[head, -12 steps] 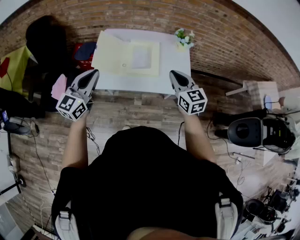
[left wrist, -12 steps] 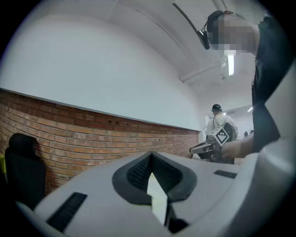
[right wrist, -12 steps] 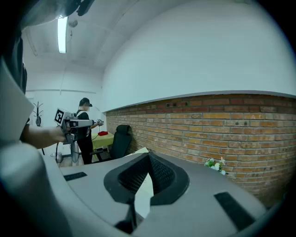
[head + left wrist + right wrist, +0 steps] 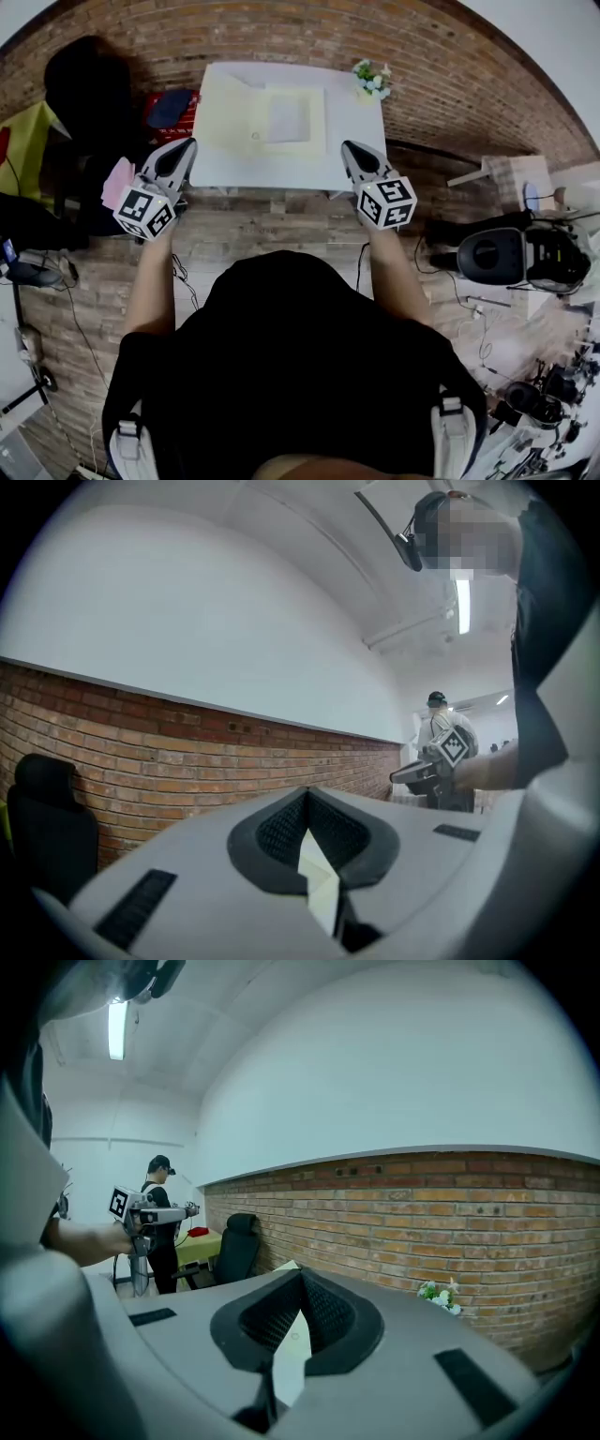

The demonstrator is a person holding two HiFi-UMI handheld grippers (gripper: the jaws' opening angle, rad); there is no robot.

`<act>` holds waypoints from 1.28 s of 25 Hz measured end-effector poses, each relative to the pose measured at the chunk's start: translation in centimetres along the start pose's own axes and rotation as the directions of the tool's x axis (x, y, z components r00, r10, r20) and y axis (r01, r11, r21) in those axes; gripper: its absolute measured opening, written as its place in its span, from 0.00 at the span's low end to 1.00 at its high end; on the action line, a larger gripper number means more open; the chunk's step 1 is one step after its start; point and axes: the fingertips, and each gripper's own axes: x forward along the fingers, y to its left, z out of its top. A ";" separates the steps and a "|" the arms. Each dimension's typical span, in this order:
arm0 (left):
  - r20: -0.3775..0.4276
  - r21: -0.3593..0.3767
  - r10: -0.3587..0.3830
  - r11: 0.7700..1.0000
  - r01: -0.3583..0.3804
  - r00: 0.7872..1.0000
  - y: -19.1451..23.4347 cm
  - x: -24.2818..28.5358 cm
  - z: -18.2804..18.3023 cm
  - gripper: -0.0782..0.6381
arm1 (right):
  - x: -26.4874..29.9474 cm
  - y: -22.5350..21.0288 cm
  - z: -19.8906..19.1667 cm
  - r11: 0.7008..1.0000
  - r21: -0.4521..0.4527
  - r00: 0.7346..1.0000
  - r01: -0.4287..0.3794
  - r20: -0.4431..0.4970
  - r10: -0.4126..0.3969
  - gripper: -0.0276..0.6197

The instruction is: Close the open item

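Short of the table point(image 4: 353, 141), left gripper point(image 4: 188, 144) and right gripper point(image 4: 348, 147) point forward, well apart, jaws pressed together.

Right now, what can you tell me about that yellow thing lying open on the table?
The pale yellow folder lies open and flat on the white table, left flap spread beside a right half holding a whitish sheet. A round dot, maybe a snap, sits near its front edge. It looks like thin card. Only the table touches it.
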 end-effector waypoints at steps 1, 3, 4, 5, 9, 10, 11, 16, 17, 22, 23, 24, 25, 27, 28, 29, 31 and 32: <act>-0.001 -0.002 -0.003 1.000 0.003 1.000 0.5 -0.2 0.0 0.12 | 0.2 0.3 0.2 1.000 0.003 1.000 0.004 0.003 -0.004 0.07; -0.001 -0.007 -0.007 1.000 0.007 1.000 1.2 -0.6 -0.1 0.12 | 0.6 1.0 0.3 1.000 0.007 1.000 0.009 0.006 -0.009 0.07; -0.001 -0.008 -0.009 1.000 0.009 1.000 1.6 -0.8 -0.3 0.12 | 0.8 1.3 0.3 1.000 0.008 1.000 0.010 0.007 -0.010 0.07; -0.001 -0.010 -0.011 1.000 0.011 1.000 1.9 -1.1 -0.4 0.12 | 0.9 1.6 0.3 1.000 0.010 1.000 0.010 0.006 -0.010 0.07; -0.006 -0.019 -0.014 1.000 0.014 1.000 2.5 -1.4 -0.7 0.12 | 1.3 2.0 0.1 1.000 0.021 1.000 0.013 0.001 -0.013 0.07; -0.007 -0.021 -0.015 1.000 0.015 1.000 2.6 -1.4 -0.8 0.12 | 1.4 1.9 0.2 1.000 0.024 1.000 0.015 0.001 -0.015 0.07; -0.009 -0.024 -0.017 1.000 0.017 1.000 2.7 -1.5 -0.9 0.12 | 1.4 1.9 0.2 0.999 0.027 1.000 0.018 0.002 -0.018 0.07; -0.013 -0.033 -0.009 0.999 0.008 1.000 3.3 -1.7 -1.1 0.12 | 1.8 2.2 0.4 0.999 0.039 1.000 0.020 0.009 -0.020 0.07; -0.012 -0.035 -0.006 0.999 0.005 1.000 3.3 -1.7 -1.1 0.12 | 1.8 2.2 0.3 0.999 0.040 1.000 0.018 0.009 -0.019 0.07; -0.023 -0.031 -0.002 1.000 0.002 1.000 3.4 -1.5 -1.4 0.12 | 2.3 1.5 -0.1 0.999 0.048 1.000 0.016 0.013 -0.016 0.07; -0.026 -0.031 0.000 1.000 0.000 1.000 3.6 -1.5 -1.5 0.12 | 2.4 1.3 -0.1 0.999 0.050 1.000 0.014 0.015 -0.015 0.07; -0.028 -0.033 0.002 0.999 -0.003 1.000 3.7 -1.4 -1.6 0.12 | 2.6 1.2 -0.1 0.999 0.050 1.000 0.013 0.017 -0.013 0.07; -0.030 -0.036 0.004 0.999 -0.005 1.000 3.8 -1.3 -1.7 0.12 | 2.8 1.0 -0.1 0.999 0.051 1.000 0.011 0.019 -0.012 0.07; -0.036 -0.040 0.007 0.999 -0.008 0.999 4.1 -1.0 -1.9 0.12 | 3.2 0.6 -0.1 0.999 0.053 1.000 0.009 0.019 -0.010 0.07; -0.039 -0.041 0.007 0.999 -0.009 0.999 4.2 -0.7 -2.0 0.12 | 3.3 0.3 -0.1 0.999 0.054 1.000 0.009 0.019 -0.010 0.07; -0.043 -0.041 0.007 0.999 -0.008 0.999 4.3 -0.3 -2.0 0.12 | 3.5 -0.1 0.0 0.998 0.055 1.000 0.009 0.018 -0.010 0.07; -0.051 -0.040 0.004 0.999 -0.006 0.999 4.4 0.5 -2.1 0.12 | 3.8 -0.9 0.0 0.998 0.060 1.000 0.009 0.016 -0.010 0.07; -0.055 -0.039 0.004 0.999 -0.006 0.998 4.4 0.9 -2.2 0.12 | 4.0 -1.4 -0.2 0.998 0.061 1.000 0.008 0.013 -0.009 0.07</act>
